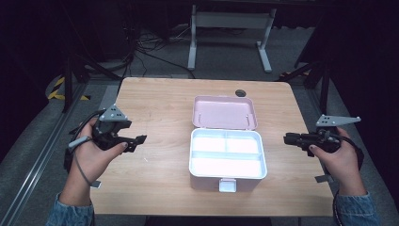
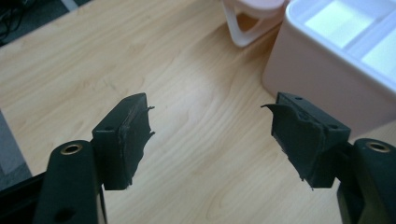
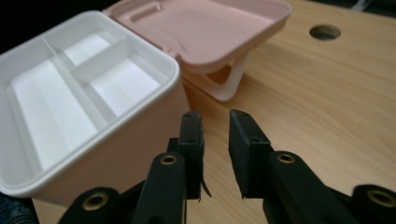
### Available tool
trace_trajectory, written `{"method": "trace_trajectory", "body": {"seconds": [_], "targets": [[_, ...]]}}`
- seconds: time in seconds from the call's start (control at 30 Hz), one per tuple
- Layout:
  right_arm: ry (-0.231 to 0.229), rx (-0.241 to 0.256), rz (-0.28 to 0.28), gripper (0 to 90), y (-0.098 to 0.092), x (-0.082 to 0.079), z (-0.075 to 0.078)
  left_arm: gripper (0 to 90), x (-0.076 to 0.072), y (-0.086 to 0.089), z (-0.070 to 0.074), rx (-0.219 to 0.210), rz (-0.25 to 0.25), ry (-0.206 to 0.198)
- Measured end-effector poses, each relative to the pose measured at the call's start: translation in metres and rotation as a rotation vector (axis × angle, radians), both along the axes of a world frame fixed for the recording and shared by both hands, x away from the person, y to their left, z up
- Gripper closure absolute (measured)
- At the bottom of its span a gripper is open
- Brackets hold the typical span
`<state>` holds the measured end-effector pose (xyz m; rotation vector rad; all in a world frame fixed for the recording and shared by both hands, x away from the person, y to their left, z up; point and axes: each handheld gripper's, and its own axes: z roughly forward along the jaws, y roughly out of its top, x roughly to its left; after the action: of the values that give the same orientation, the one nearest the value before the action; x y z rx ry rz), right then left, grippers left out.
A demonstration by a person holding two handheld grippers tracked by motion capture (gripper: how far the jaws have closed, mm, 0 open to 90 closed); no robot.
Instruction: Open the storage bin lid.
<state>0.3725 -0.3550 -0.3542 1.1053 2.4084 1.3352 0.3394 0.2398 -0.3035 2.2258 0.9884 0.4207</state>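
A pink box (image 1: 207, 182) stands open at the middle of the wooden table (image 1: 160, 174). Its lid (image 1: 225, 113) lies folded back behind it. Inside sits a white tray (image 1: 227, 141) with three empty compartments. My left gripper (image 1: 139, 141) hovers left of the box, pointing at it, jaws wide open and empty. In the left gripper view the gripper (image 2: 210, 105) sits over bare wood, with the box wall (image 2: 327, 79) at upper right. My right gripper (image 1: 287, 139) is right of the box, pointing left. In the right gripper view its jaws (image 3: 215, 116) stand a narrow gap apart, empty, beside the box (image 3: 140, 135) and lid (image 3: 205, 28).
A white latch (image 1: 227, 185) sticks out at the box's front. A pale handle loop (image 3: 229, 86) hangs under the folded lid. A round hole (image 1: 240, 92) sits near the table's far edge. Beyond the table stand a white desk frame (image 1: 230, 28) and floor cables (image 1: 146, 44).
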Motion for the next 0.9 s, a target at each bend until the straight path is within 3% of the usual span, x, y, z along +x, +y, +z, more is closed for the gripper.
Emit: {"method": "trace_trajectory", "body": {"seconds": [0.1, 0.27, 0.3, 0.43, 0.57, 0.73, 0.9], "targets": [[0.033, -0.048, -0.028, 74.5, -0.006, 0.000, -0.007, 28.7, -0.008, 0.007, -0.008, 0.011, 0.013, 0.025], [0.079, -0.116, -0.063, 70.7, -0.014, 0.002, -0.016, 28.6, -0.018, 0.017, -0.029, 0.026, 0.057, 0.100], [0.085, -0.127, -0.065, 69.6, -0.015, 0.003, -0.017, 28.7, -0.017, 0.019, -0.033, 0.031, 0.074, 0.126], [0.116, -0.194, -0.078, 66.8, -0.016, 0.006, -0.025, 28.5, -0.014, 0.026, -0.042, 0.076, 0.104, 0.142], [0.150, -0.236, -0.078, 63.9, -0.018, 0.010, -0.035, 29.6, -0.010, 0.031, -0.057, 0.070, 0.133, 0.177], [0.176, -0.265, -0.085, 63.4, -0.025, 0.015, -0.046, 28.9, -0.006, 0.037, -0.074, 0.164, 0.173, 0.238], [0.219, -0.330, -0.101, 61.4, -0.028, 0.017, -0.056, 28.7, -0.003, 0.037, -0.088, 0.209, 0.177, 0.316]]}}
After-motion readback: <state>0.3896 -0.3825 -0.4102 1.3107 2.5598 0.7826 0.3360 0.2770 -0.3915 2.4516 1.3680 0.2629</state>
